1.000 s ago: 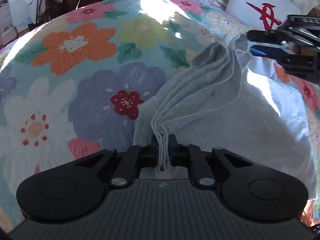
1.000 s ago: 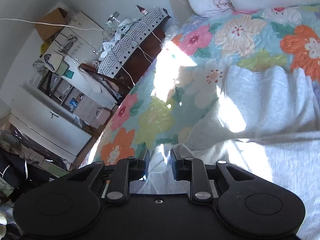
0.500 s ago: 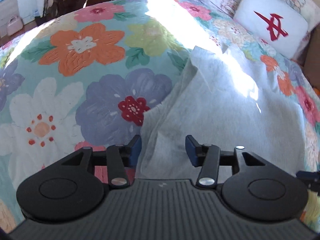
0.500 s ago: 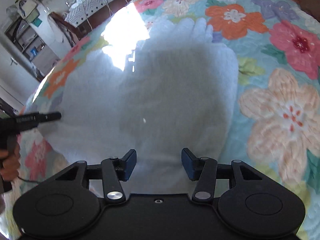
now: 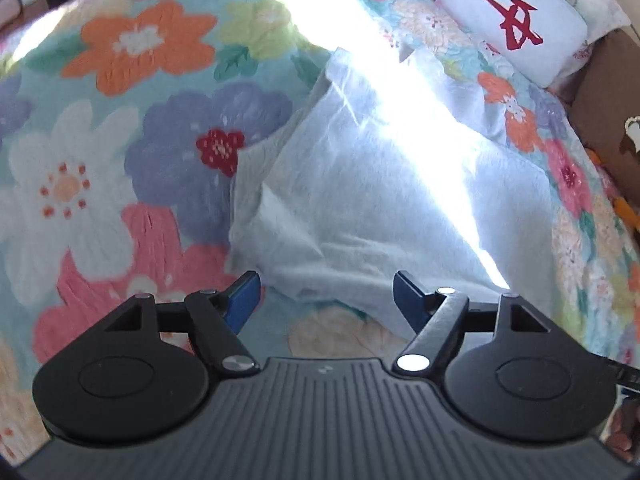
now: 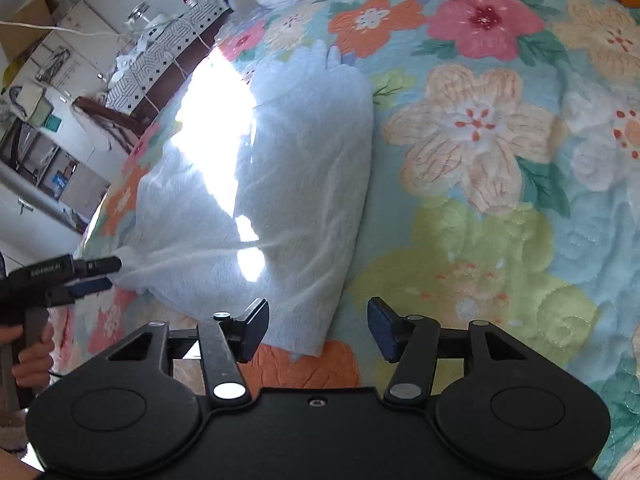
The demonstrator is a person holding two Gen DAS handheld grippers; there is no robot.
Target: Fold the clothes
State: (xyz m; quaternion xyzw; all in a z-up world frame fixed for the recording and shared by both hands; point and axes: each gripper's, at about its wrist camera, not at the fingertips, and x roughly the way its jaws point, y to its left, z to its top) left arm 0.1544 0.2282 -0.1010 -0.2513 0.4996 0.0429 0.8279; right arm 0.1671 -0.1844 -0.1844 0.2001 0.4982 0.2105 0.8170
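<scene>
A pale grey-white garment [image 5: 392, 200] lies folded flat on the floral bedspread [image 5: 120, 128], crossed by a bright strip of sunlight. My left gripper [image 5: 326, 296] is open and empty, just short of the garment's near edge. In the right wrist view the same garment [image 6: 288, 184] lies ahead and to the left. My right gripper [image 6: 318, 328] is open and empty, its jaws either side of the garment's near corner. The left gripper [image 6: 90, 276] shows at the far left of that view, next to the garment's edge.
A white pillow with a red mark [image 5: 516, 28] and floral pillows lie at the head of the bed. A dark side table with a patterned cloth [image 6: 176, 52], shelves and cables stand beyond the bed's far side. A brown headboard [image 5: 608, 120] is at the right.
Both grippers have let go of the garment and opened wide. The bunched cloth now lies flat and folded. Both grippers have drawn back to its near edge.
</scene>
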